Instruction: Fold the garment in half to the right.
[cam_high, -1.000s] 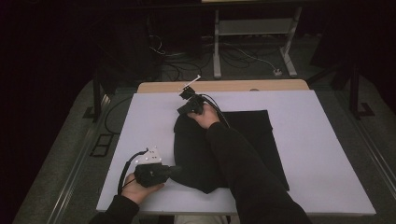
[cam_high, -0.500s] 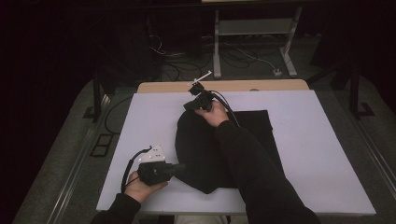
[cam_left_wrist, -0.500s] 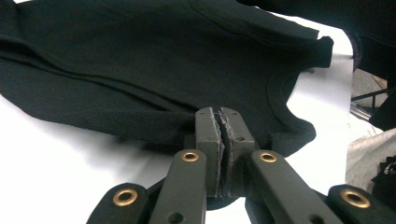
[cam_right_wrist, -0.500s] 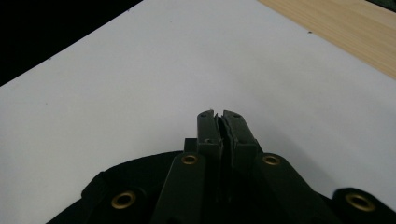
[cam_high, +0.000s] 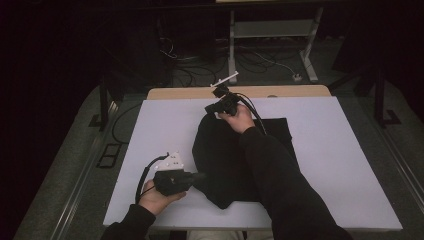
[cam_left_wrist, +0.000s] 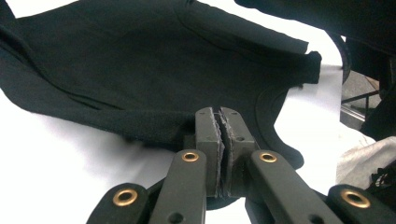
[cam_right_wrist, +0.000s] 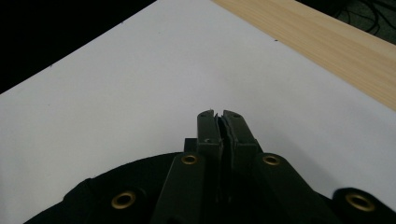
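A black garment (cam_high: 220, 155) lies in the middle of the white table top (cam_high: 340, 150), partly under the person's right forearm. My left gripper (cam_high: 200, 176) is at the garment's near left edge; in the left gripper view its jaws are pressed together on the dark hem (cam_left_wrist: 140, 70), at the left gripper's tip (cam_left_wrist: 219, 112). My right gripper (cam_high: 212, 108) holds the garment's far end, toward the table's back edge. In the right gripper view its jaws are closed, with black cloth (cam_right_wrist: 116, 186) bunched beneath the right gripper (cam_right_wrist: 219, 114).
A strip of bare wooden table (cam_high: 200, 93) shows behind the white top, also visible as wood (cam_right_wrist: 327, 42) ahead of the right gripper. Cables and a white desk frame (cam_high: 270, 30) stand on the floor beyond. White surface lies open on both sides of the garment.
My right gripper has moved farther back and a little right, drawing the garment's far end with it. The left gripper has barely moved at the near edge.
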